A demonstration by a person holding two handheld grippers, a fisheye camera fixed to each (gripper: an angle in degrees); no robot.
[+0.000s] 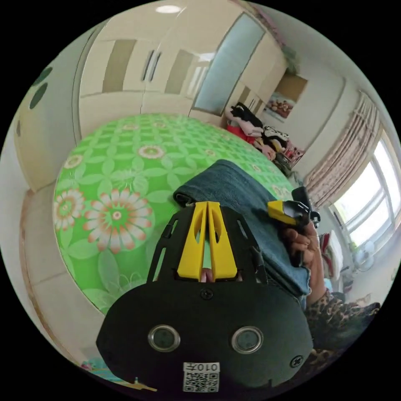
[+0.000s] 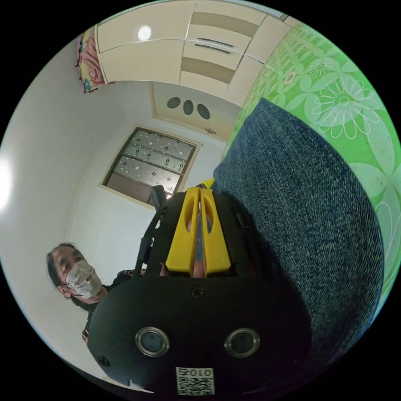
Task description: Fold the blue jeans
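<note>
Jeans (image 1: pixel 246 196) folded — just beyond left tongs (image 1: pixel 207 205).

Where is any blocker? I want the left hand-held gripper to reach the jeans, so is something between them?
Nothing visible is. The left hand-held gripper has its nearly closed jaws pointing straight at the folded edge of the jeans, which lie on the green sheet. The right hand-held gripper sits off to the side.

bright daylight, heavy fisheye distortion
</note>
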